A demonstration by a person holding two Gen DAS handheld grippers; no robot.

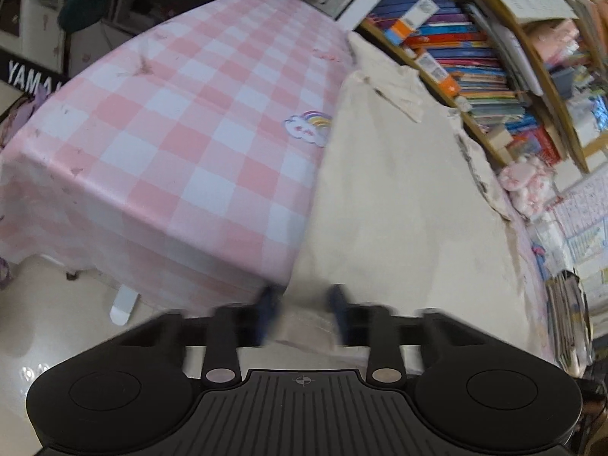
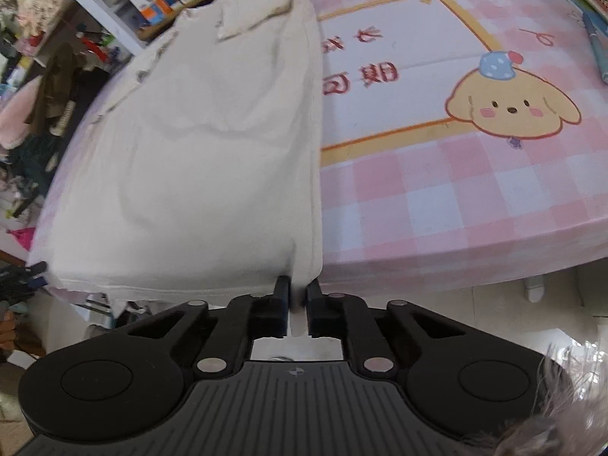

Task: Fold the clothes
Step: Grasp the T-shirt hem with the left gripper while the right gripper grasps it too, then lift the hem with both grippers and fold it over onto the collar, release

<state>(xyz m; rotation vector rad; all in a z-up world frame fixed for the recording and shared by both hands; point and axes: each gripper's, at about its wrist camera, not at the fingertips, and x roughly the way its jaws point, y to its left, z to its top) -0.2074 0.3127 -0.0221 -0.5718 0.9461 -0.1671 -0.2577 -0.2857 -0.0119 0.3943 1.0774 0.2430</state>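
Cream garment (image 2: 212,144) on checked tablecloth (image 1: 171,144); bookshelf (image 1: 475,68) beside.

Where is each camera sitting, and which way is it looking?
Left wrist: sits on the left gripper, at the table's near edge, looking along the cream garment toward the bookshelf; its blurred fingers show, jaws apart.
Right wrist: sits on the right gripper, same edge, jaws pinching the garment's hem.
Shared: the garment, the pink checked tablecloth and the bookshelf.
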